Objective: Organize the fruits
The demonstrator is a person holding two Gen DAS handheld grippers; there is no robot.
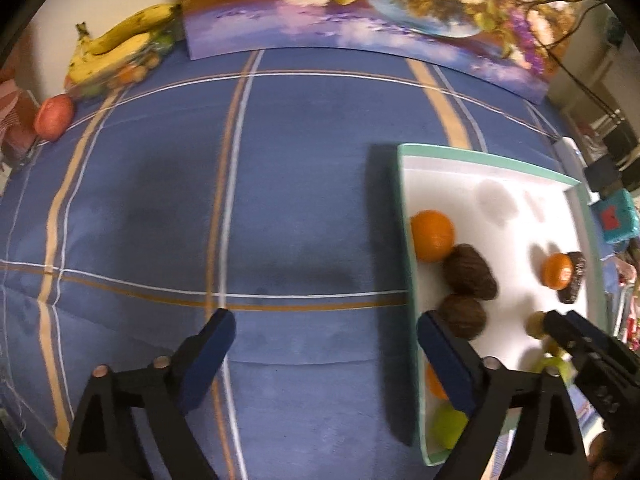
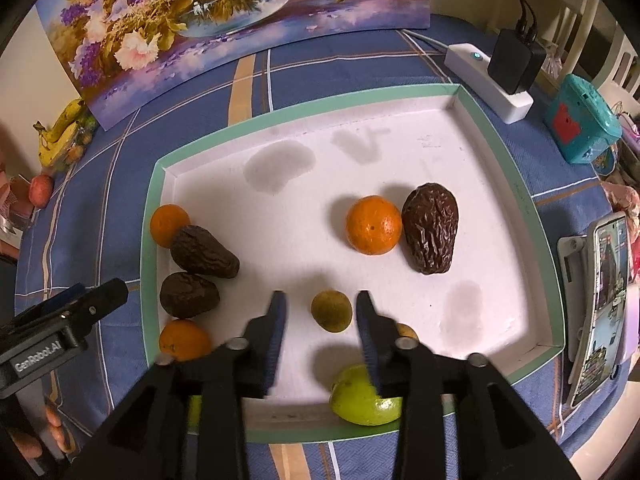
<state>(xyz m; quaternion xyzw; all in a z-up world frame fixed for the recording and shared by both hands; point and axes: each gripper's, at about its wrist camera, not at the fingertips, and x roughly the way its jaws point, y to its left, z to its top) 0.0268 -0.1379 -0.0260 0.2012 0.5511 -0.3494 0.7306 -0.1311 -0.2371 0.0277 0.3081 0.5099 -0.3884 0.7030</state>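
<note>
**A:** Tongs check: right gripper [image 2: 320, 310] spread wide around a small brownish-green fruit [image 2: 331, 311] in the white tray [image 2: 404, 96], not touching it.

**B:** Left gripper [image 1: 324, 334]?

**A:** Spread too, over the blue cloth [image 1: 280, 184], beside the tray.

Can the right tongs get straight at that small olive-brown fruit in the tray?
Probably yes: the right tongs are open, the small olive-brown fruit sits between the tips, nothing blocking.

Both tools, left [image 1: 326, 344] and right [image 2: 320, 312], apparently agape.
</note>
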